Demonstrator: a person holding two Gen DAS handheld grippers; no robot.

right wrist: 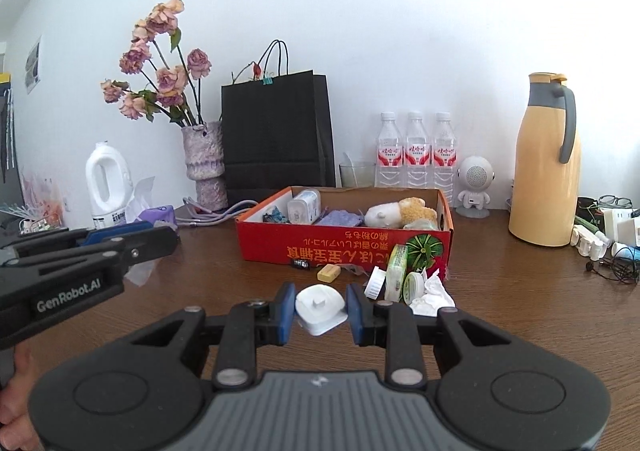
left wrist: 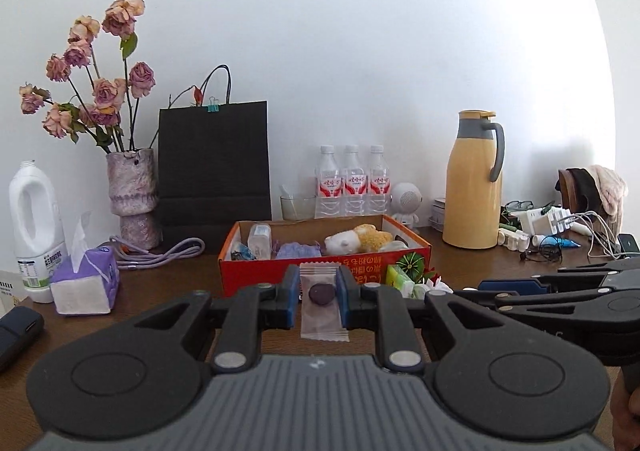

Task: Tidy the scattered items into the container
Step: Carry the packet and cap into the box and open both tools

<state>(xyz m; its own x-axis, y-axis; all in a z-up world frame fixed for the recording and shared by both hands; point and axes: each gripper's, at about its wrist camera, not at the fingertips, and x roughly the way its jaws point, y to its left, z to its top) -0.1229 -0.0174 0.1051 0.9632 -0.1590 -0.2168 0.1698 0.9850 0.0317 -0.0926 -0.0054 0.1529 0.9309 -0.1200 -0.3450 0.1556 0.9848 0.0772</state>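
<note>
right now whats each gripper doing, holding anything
left gripper: shut on a clear snack packet with a dark piece inside.
right gripper: shut on a white plastic piece.

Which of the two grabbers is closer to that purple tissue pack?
Left. The left hand-held gripper, clamped on a wrapped candy, sits just right of the tissue pack. The right hand-held gripper, gripping a white plastic piece, is farther right.

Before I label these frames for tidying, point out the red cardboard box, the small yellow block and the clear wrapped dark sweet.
red cardboard box (right wrist: pixel 344 249): right wrist view, front wall.
small yellow block (right wrist: pixel 329 272): right wrist view, top face.
clear wrapped dark sweet (left wrist: pixel 321 293): left wrist view, dark centre.
</note>
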